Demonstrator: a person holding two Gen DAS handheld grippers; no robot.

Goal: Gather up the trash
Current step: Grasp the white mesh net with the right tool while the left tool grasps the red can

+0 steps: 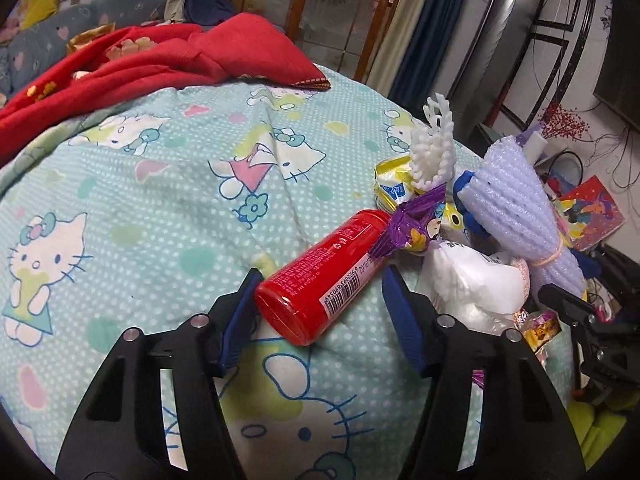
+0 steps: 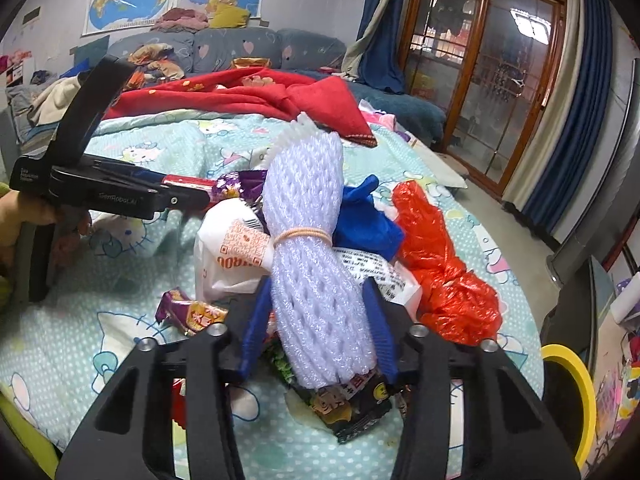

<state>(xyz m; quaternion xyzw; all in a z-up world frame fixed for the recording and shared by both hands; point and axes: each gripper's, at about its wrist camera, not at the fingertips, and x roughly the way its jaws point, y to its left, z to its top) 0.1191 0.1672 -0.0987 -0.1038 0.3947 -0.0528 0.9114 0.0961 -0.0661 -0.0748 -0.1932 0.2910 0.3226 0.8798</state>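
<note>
A: Red bottle (image 1: 320, 276) is flanked by the spread left gripper (image 1: 320, 292), untouched; bare bedsheet (image 1: 140, 200) is seen towards nine o'clock.

B: Foam netting roll (image 2: 316, 256) is pinched by the right gripper (image 2: 318, 312), near the bed's three o'clock edge.

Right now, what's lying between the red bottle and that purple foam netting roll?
In the left wrist view, a crumpled purple snack wrapper sits against the red bottle, then a white plastic bag fills the rest up to the foam netting roll.

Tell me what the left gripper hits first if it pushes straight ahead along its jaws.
Most likely the red bottle: it lies on the bedsheet between the left gripper's open jaws. Beyond it sits the purple wrapper. Depth is uncertain.
</note>
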